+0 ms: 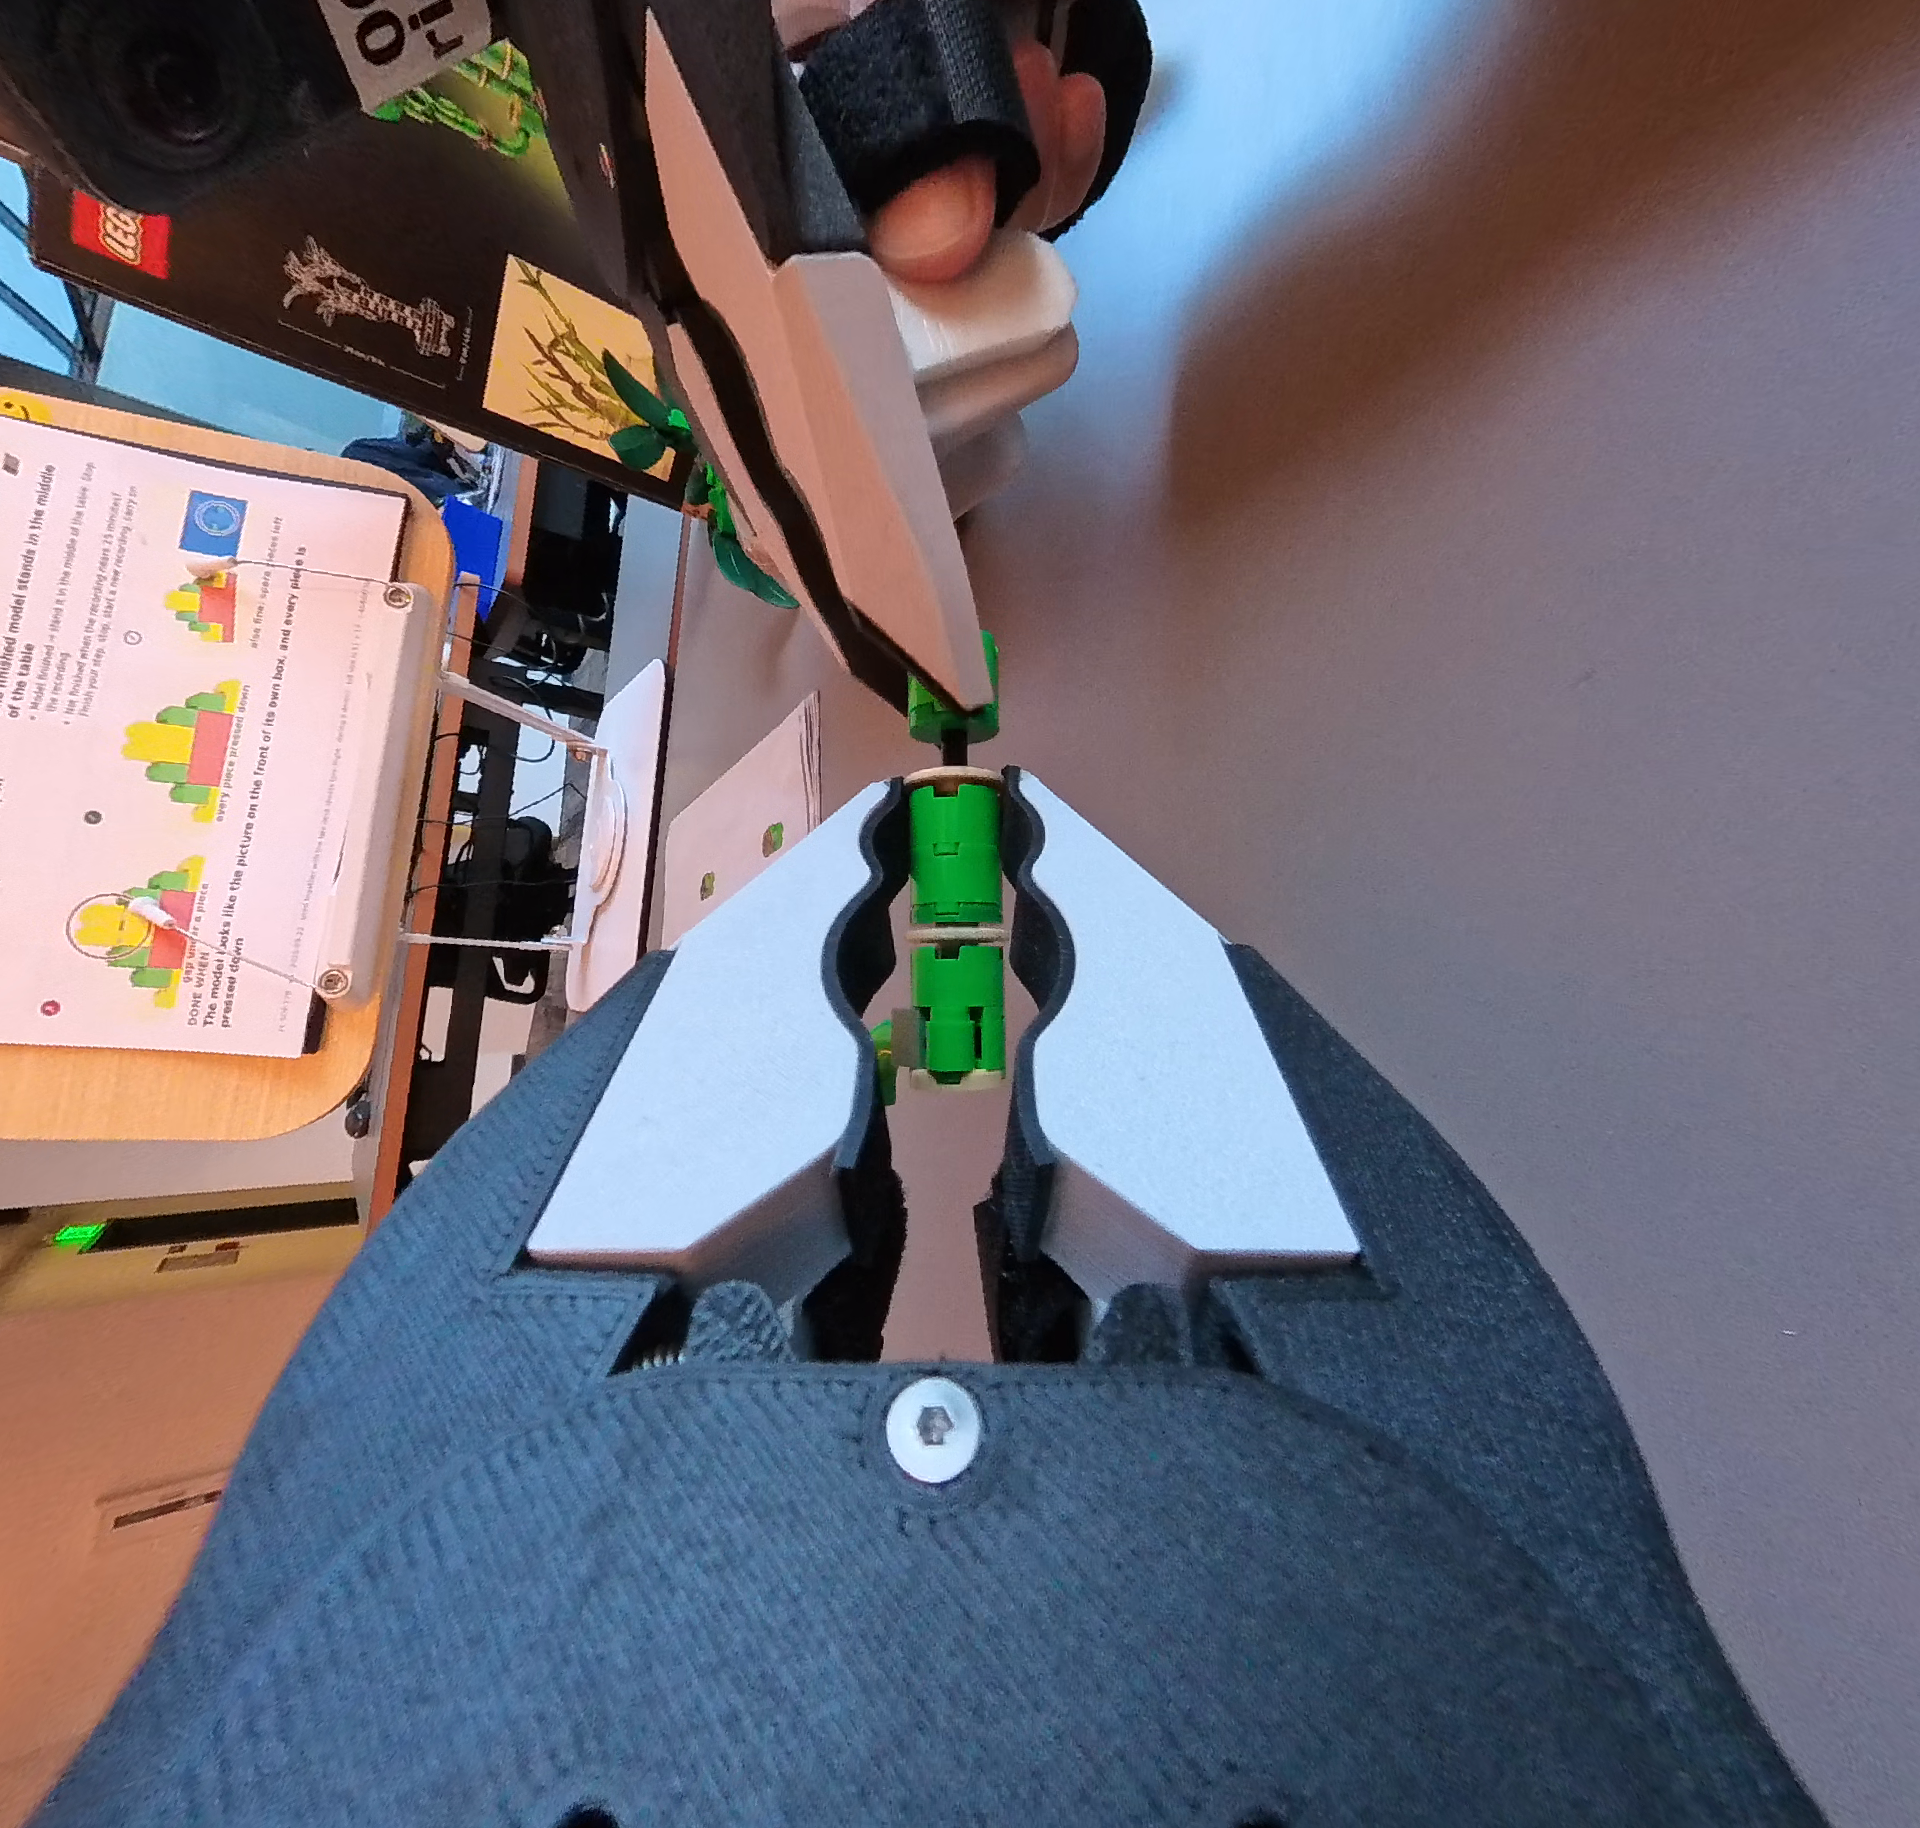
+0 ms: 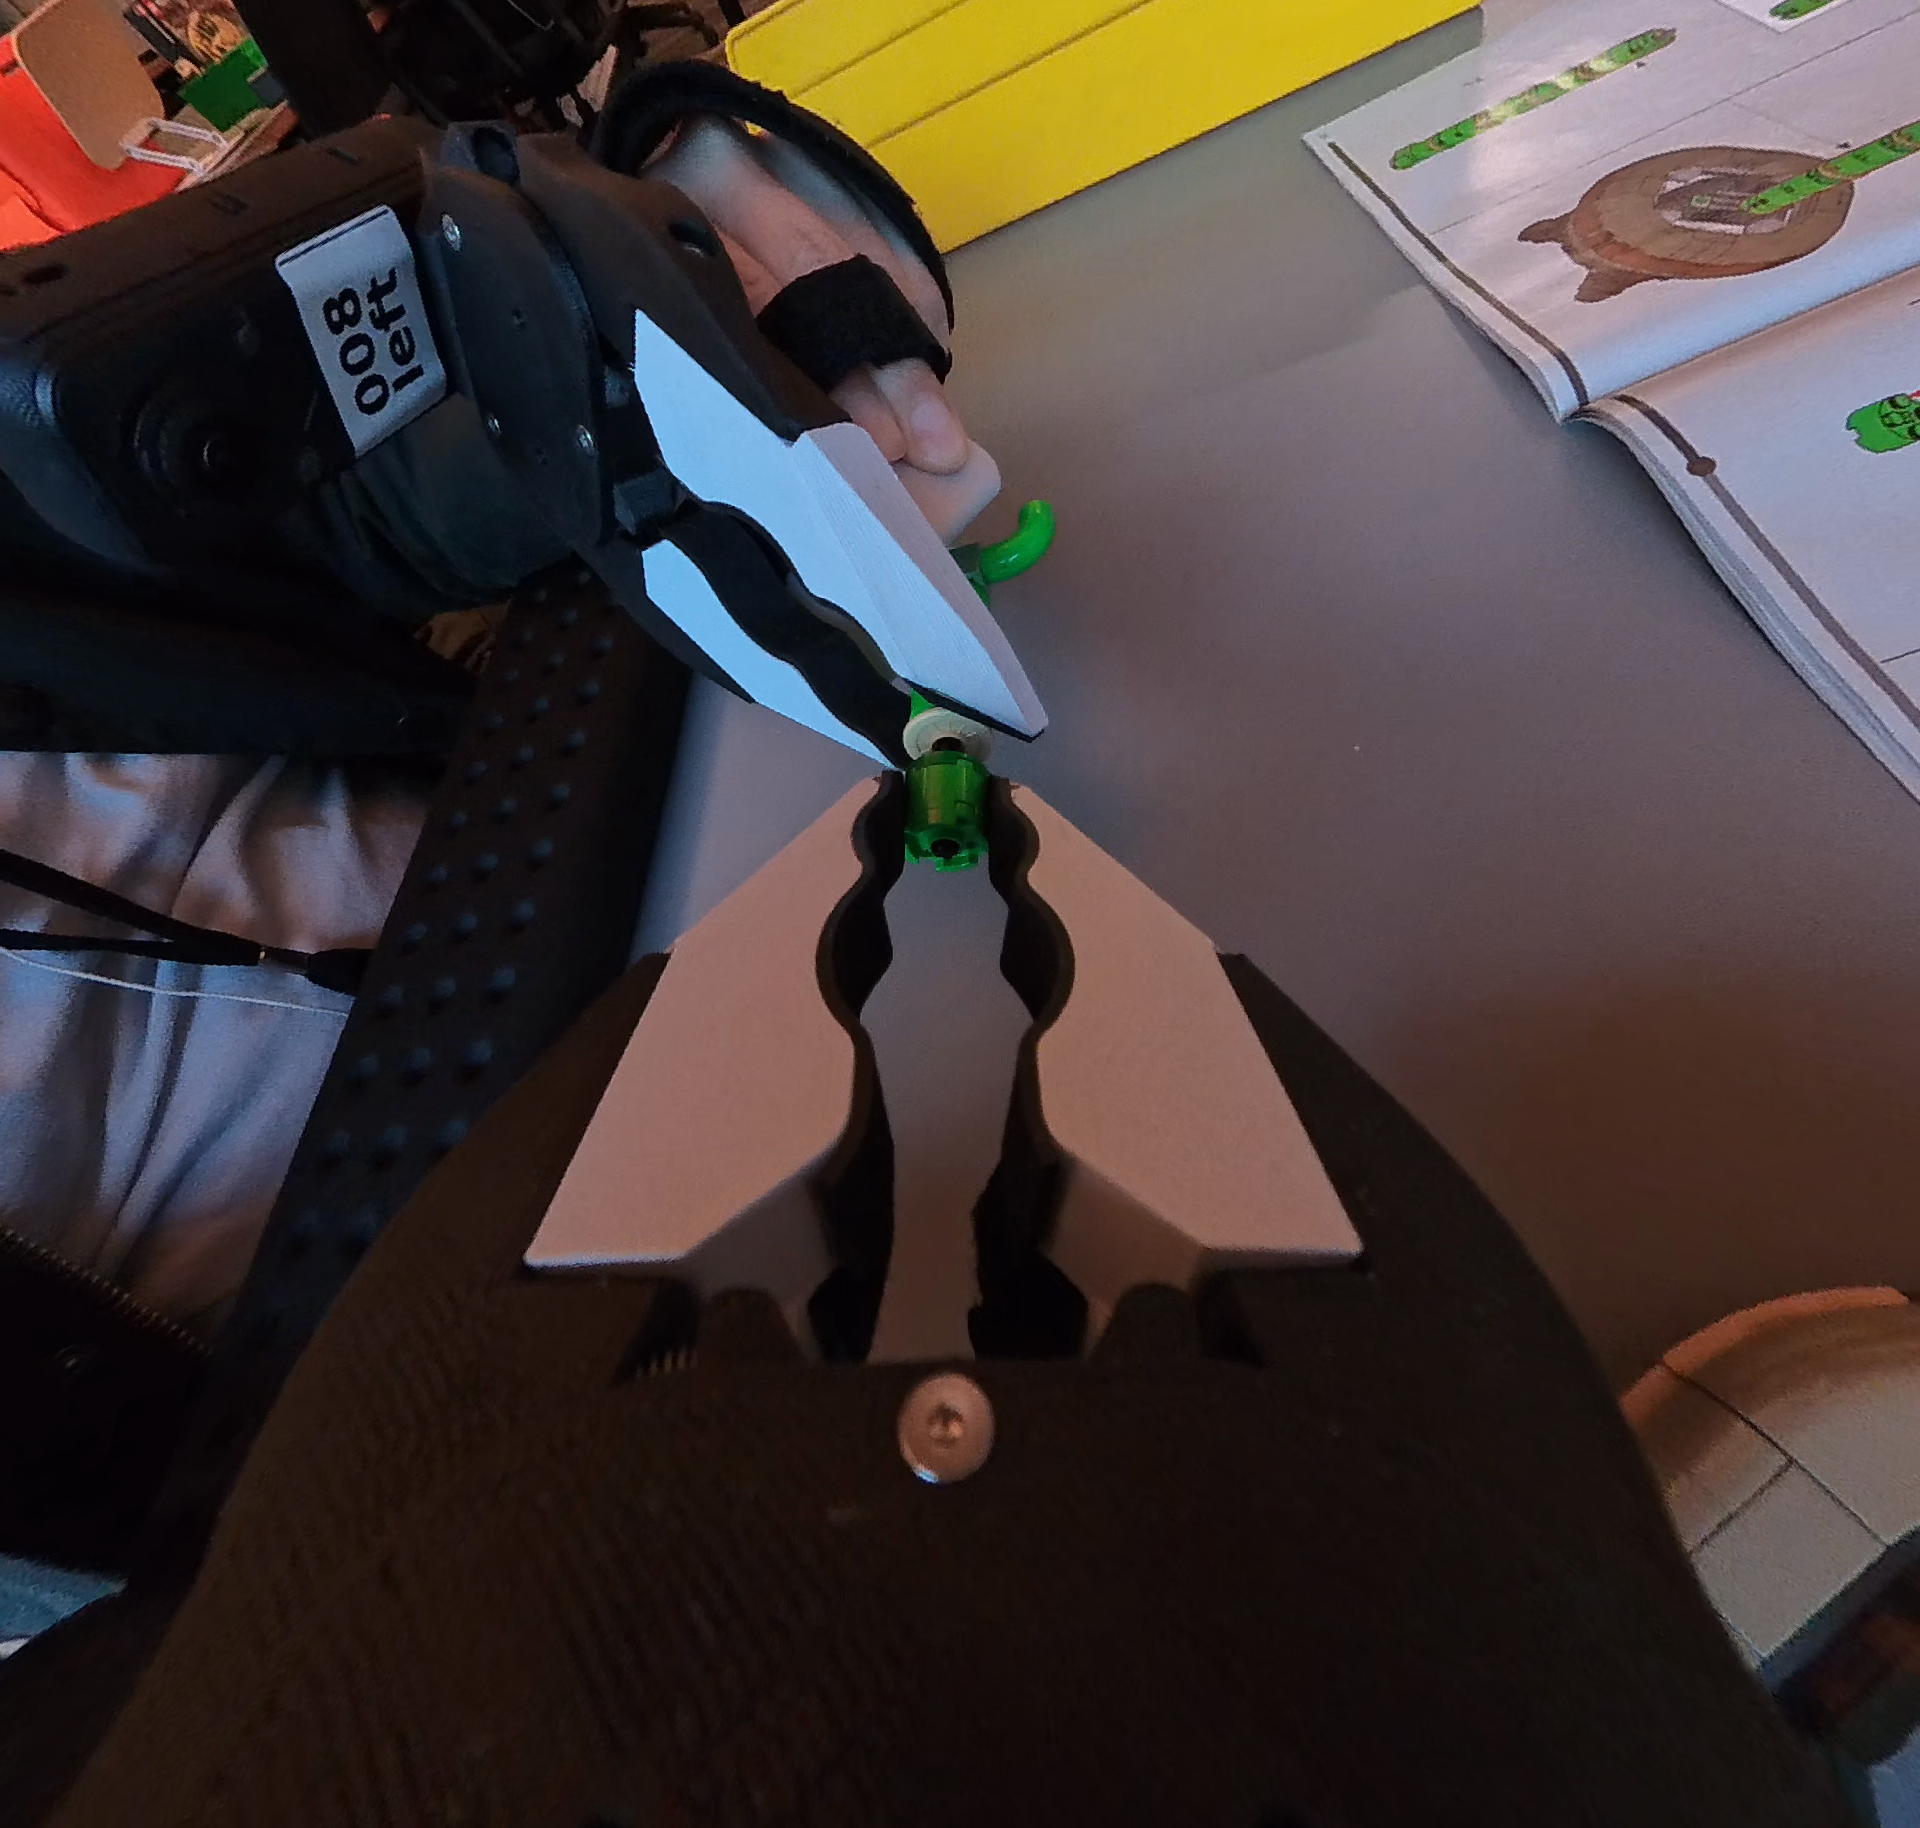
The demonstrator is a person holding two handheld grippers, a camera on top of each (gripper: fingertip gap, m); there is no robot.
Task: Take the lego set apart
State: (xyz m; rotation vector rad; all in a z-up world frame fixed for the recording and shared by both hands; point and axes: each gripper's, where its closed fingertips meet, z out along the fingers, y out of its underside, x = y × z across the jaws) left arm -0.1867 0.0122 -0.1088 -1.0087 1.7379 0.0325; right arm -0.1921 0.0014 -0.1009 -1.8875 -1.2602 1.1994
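Left wrist view shows the left gripper (image 1: pixel 954 812) nearly closed, its wavy pads pinching a green stalk (image 1: pixel 956 931) of stacked cylinders with pale rings between them. Just past its tip, the right gripper (image 1: pixel 951 703) clamps a small green segment (image 1: pixel 948 713); a thin dark axle bridges the narrow gap between segment and stalk. Behind lie the grey table (image 1: pixel 1455 843), a dark set box (image 1: pixel 395 303), and an instruction booklet (image 2: pixel 1714 344).

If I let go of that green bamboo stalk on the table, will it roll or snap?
Probably rolls: the green stalk is round segments. Likely stiff, being hard plastic, though it may part at its pale rings. The left gripper grips it firmly.
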